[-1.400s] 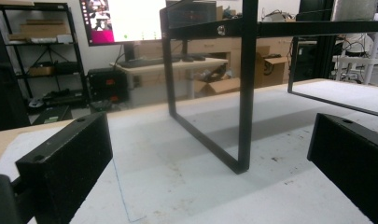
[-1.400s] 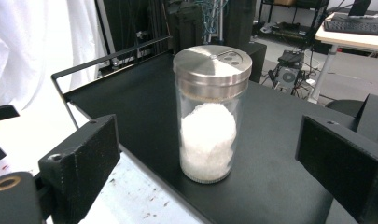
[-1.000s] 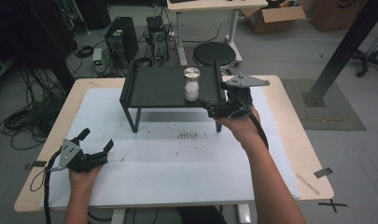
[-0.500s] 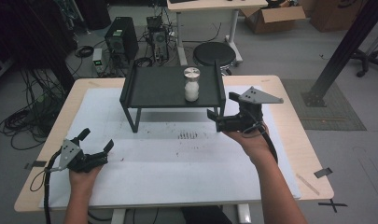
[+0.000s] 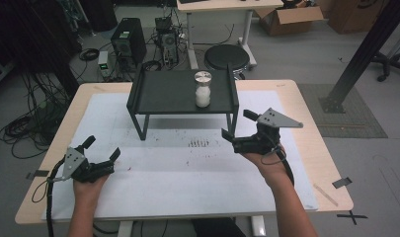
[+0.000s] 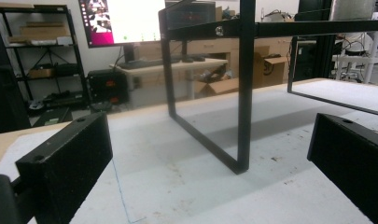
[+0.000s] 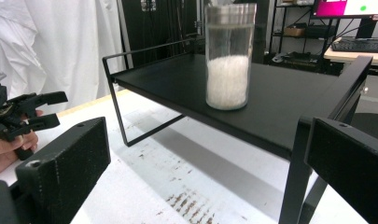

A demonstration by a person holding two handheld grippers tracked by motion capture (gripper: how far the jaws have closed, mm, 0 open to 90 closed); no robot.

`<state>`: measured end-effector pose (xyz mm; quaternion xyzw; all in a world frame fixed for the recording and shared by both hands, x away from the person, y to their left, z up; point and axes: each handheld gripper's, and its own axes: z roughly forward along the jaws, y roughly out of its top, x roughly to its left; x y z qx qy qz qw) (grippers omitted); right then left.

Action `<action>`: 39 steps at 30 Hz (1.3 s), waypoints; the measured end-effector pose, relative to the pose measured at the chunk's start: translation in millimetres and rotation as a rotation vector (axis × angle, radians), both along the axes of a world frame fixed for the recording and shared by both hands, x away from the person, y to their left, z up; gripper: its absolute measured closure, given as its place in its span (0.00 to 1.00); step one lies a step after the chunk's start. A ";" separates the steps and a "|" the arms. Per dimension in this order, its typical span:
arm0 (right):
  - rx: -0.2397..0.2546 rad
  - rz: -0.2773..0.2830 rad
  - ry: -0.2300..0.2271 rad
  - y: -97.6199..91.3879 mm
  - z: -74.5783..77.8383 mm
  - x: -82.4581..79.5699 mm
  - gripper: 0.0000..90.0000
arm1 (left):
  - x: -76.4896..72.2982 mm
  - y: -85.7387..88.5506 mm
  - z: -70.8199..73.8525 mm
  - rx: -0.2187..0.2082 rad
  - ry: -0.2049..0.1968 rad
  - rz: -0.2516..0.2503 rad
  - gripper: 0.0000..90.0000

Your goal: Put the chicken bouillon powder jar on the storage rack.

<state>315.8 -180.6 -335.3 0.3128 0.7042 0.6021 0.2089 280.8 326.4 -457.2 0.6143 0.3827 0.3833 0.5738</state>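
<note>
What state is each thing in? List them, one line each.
Glass jar: upright on the shelf, lid on, roughly half full of white grains.
Black shelf: standing on the table mat, carrying the jar.
Left gripper: open, empty.
Right gripper: open, empty, beside the shelf.
</note>
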 end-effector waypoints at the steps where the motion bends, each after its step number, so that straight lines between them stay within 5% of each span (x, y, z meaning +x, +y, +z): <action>1: 0.004 0.000 0.003 -0.1 -2.9 -0.7 0.00 | 0.0 0.1 0.0 0.000 0.000 0.000 0.00; 15: 0.055 -0.021 0.042 -4.5 -55.6 -1.5 0.00 | 0.3 0.6 0.1 -0.002 0.004 0.000 0.00; 39: 0.069 -0.032 0.067 5.9 -92.1 0.6 0.00 | 0.5 0.6 0.1 -0.007 0.004 0.000 0.00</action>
